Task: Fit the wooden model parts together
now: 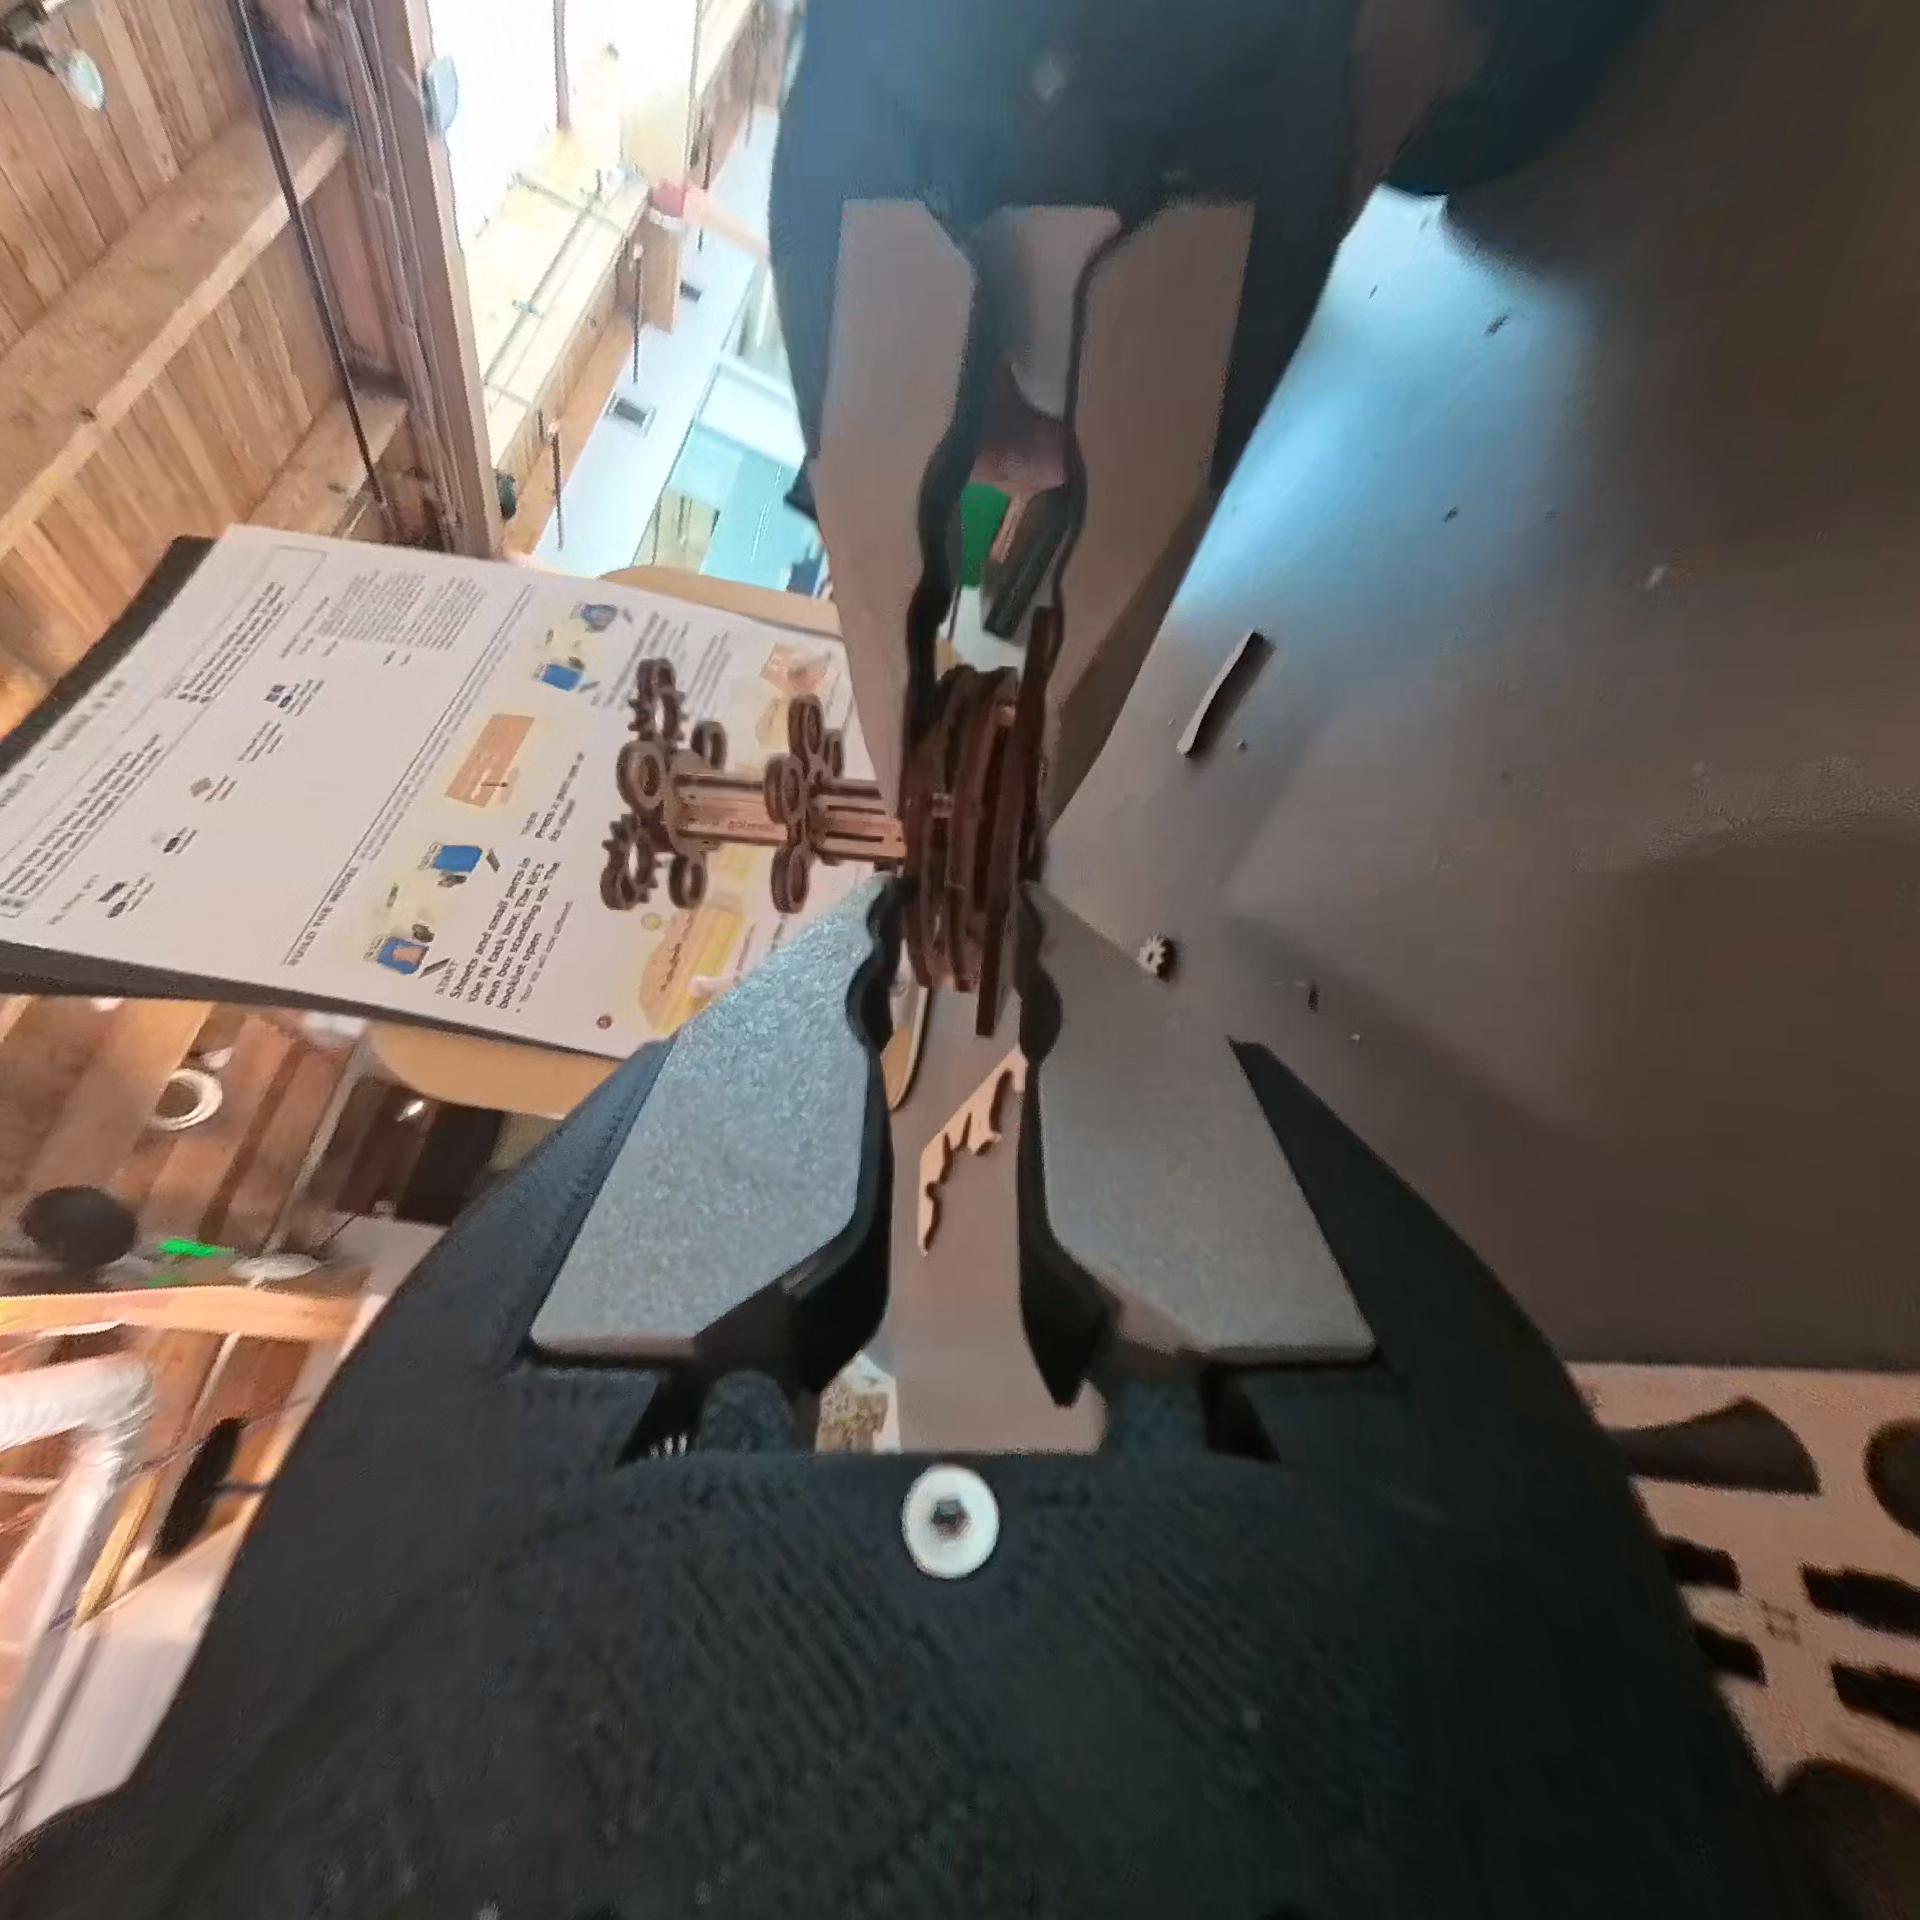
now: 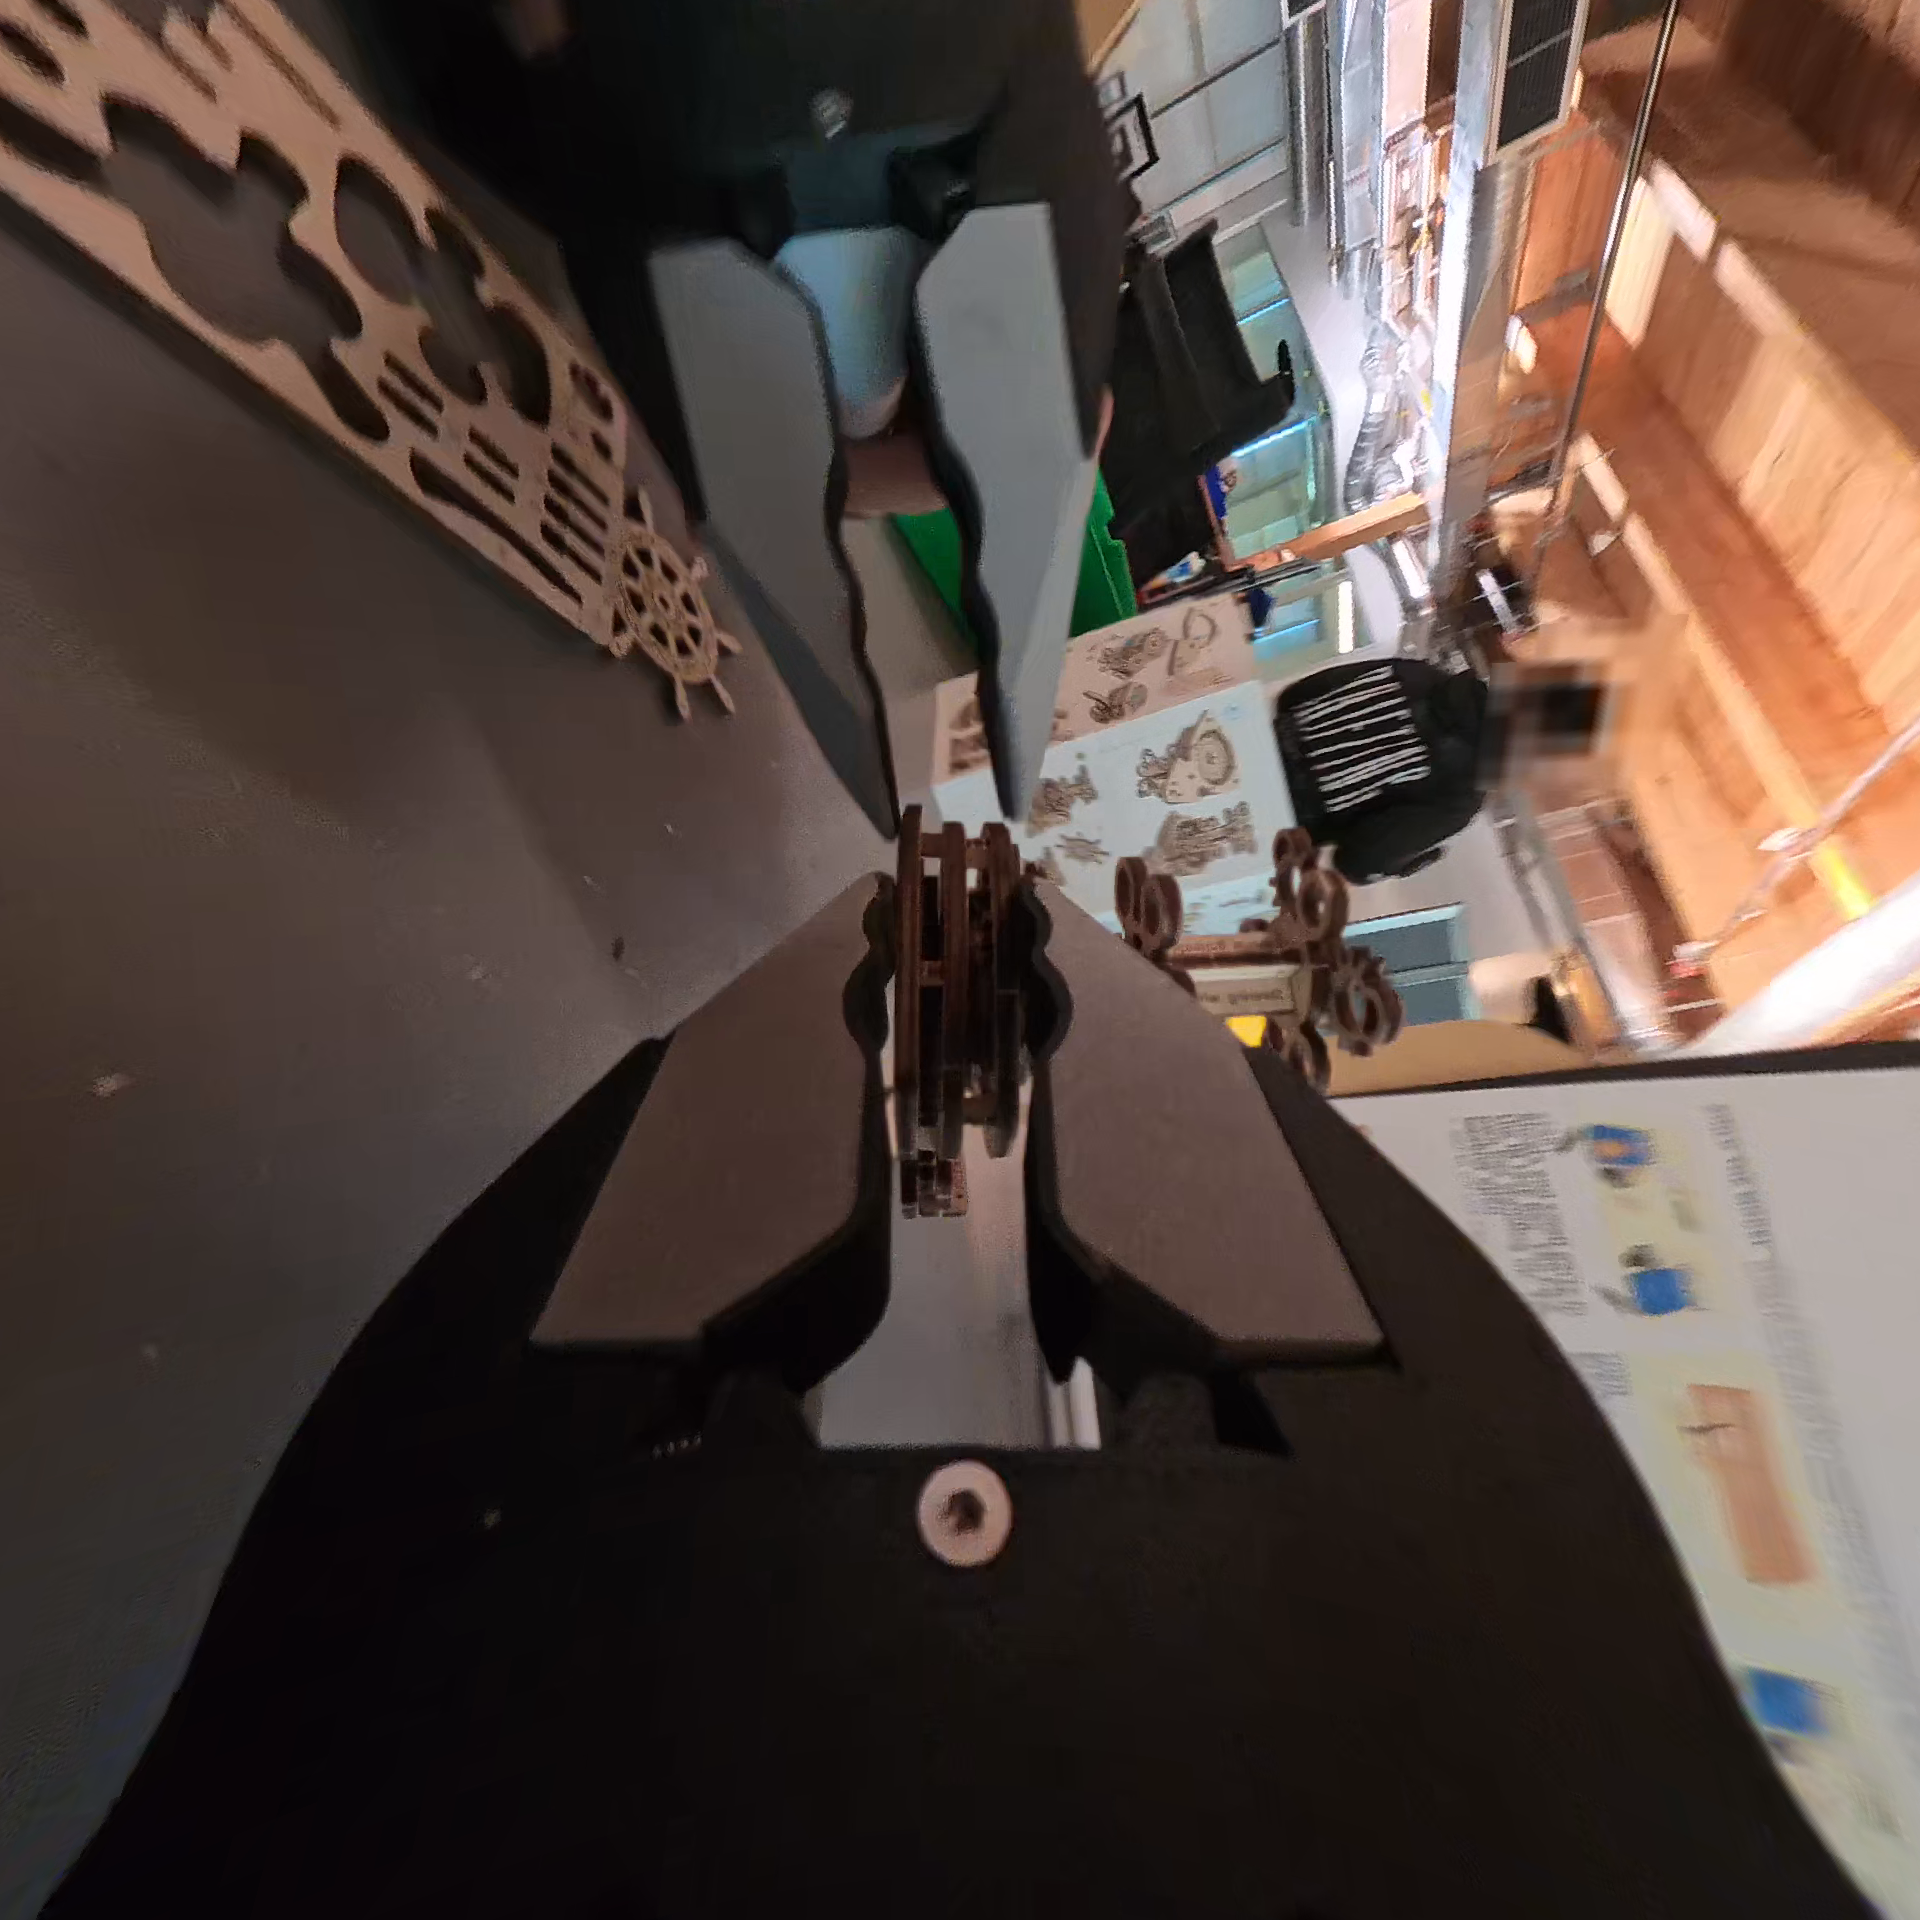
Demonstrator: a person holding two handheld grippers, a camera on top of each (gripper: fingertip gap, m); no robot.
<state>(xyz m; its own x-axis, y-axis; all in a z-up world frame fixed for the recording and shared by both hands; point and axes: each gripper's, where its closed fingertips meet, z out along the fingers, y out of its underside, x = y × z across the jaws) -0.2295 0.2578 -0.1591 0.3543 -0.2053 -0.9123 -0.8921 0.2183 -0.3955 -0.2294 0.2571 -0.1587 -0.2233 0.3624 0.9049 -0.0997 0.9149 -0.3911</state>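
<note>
Both grippers, left (image 1: 961,914) and right (image 2: 956,914), were clamped from opposite ends on the dark layered wooden model (image 1: 966,821), apparently steadying it for pressing parts home.

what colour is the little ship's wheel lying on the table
Pale, light wood ship's wheel, seen best in the right wrist view.

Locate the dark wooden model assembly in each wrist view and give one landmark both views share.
Left wrist view: the wooden model assembly sits at centre, between the tips of both grippers, its geared shaft pointing left.
Right wrist view: it is at centre, between this gripper's fingertips, the shaft pointing right.
Shared landmark: the instruction sheet.
</note>
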